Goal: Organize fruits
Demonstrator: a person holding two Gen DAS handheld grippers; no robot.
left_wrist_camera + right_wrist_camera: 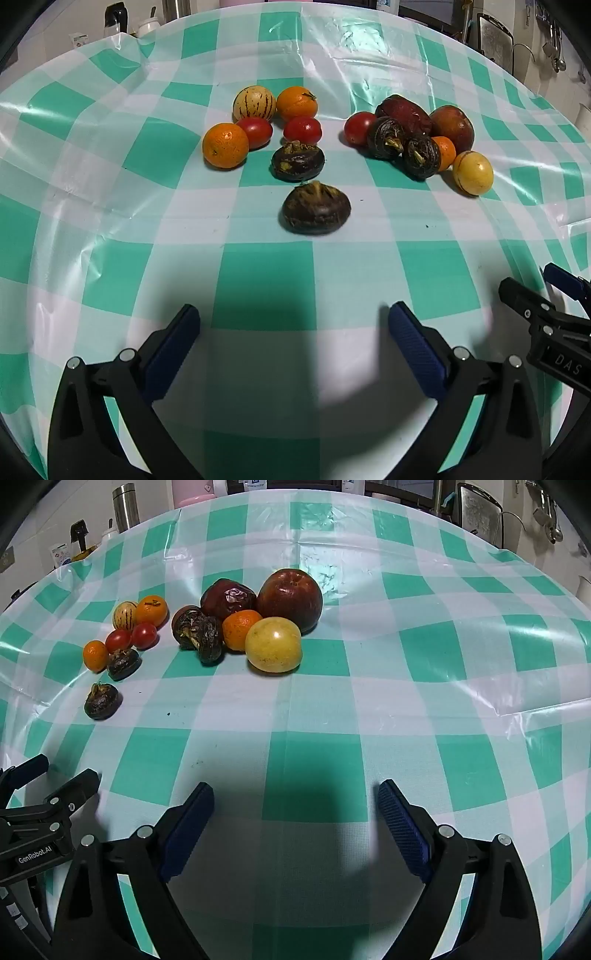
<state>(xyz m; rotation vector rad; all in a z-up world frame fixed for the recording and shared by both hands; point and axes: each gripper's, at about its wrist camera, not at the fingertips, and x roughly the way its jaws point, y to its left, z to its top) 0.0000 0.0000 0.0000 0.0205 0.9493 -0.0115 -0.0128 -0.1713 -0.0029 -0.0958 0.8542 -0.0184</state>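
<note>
1. The left tongs (293, 321) stand wide apart with nothing between the blue pads, angled down over the counter (110, 221), which carries a green-and-white checked cover.
2. The right tongs (295, 799) are likewise spread wide and empty, angled down over the same cover. In the left wrist view they show at the right edge; in the right wrist view the left tongs show at the left edge.
3. The fruits lie in two clusters on the counter, well ahead of both tongs.
4. Left cluster: a striped pale melon (254, 104), an orange (297, 103) beside it, two red tomatoes (302, 130) in front, a second orange (225, 145) at the left, and a dark water chestnut (297, 161) just in front of the tomatoes.
5. One further water chestnut (316, 213) lies alone, nearer the left tongs than any other fruit, apart from both clusters.
6. Right cluster: a large red apple (290, 599), a wrinkled dark red fruit (228, 597) touching it on the left, a small orange (240, 629), a yellow round fruit (273, 644) at the front, and two dark water chestnuts (197, 629) at the left side.
7. A third red tomato (359, 127) sits at the left edge of the right cluster in the left wrist view.
8. Kitchen items, among them a steel flask (125, 507), stand beyond the far edge of the counter.
</note>
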